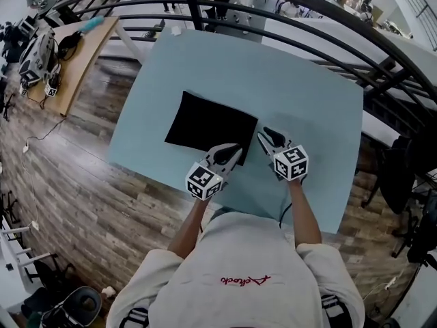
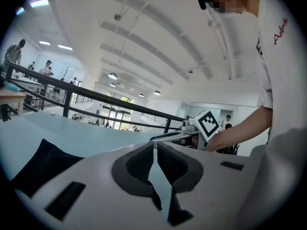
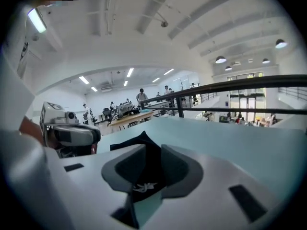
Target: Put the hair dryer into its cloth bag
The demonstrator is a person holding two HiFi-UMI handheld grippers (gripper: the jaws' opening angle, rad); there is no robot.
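Observation:
The black cloth bag (image 1: 208, 123) lies on the light blue table (image 1: 307, 94). No hair dryer shows in any view. My left gripper (image 1: 235, 152) hovers at the bag's near right corner, its jaws all but together with only table seen through the slit (image 2: 155, 150); the bag (image 2: 41, 164) lies to its left. My right gripper (image 1: 265, 135) hangs just off the bag's right edge. Its jaws (image 3: 153, 147) stand partly apart and press on nothing. Through their gap I see the bag (image 3: 125, 144) and a white cord (image 3: 142, 187) at its edge.
A black railing (image 1: 273, 26) curves past the table's far side. A wooden bench (image 1: 75, 53) with gear stands at far left over wood flooring (image 1: 82, 197). Each gripper shows in the other's view: the right (image 2: 199, 128), the left (image 3: 67, 128).

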